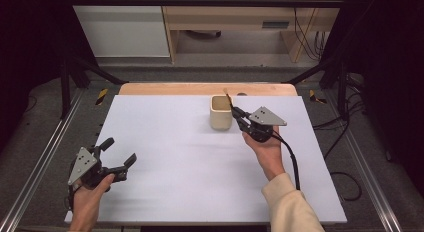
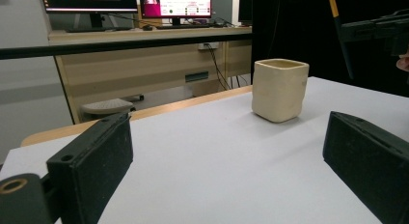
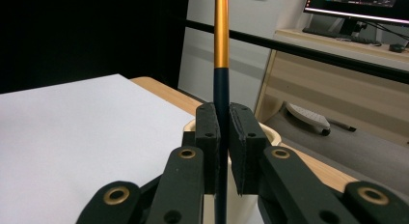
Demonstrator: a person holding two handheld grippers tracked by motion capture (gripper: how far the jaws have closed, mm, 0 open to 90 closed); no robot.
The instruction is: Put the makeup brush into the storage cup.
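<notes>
Over the cream cup [image 1: 220,113], right gripper [image 3: 221,137] jaws clamping a pen [image 3: 221,50] (left gripper [image 1: 119,154] wide, idle): may miss or topple it if tilted.

Left tongs [image 1: 119,155] gape wide, held low at the near left; right tongs [image 1: 236,113] pinched together, reaching forward

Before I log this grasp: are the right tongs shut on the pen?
Shut. The right tongs clamp the dark pen between both pads, above the cream cup.
</notes>
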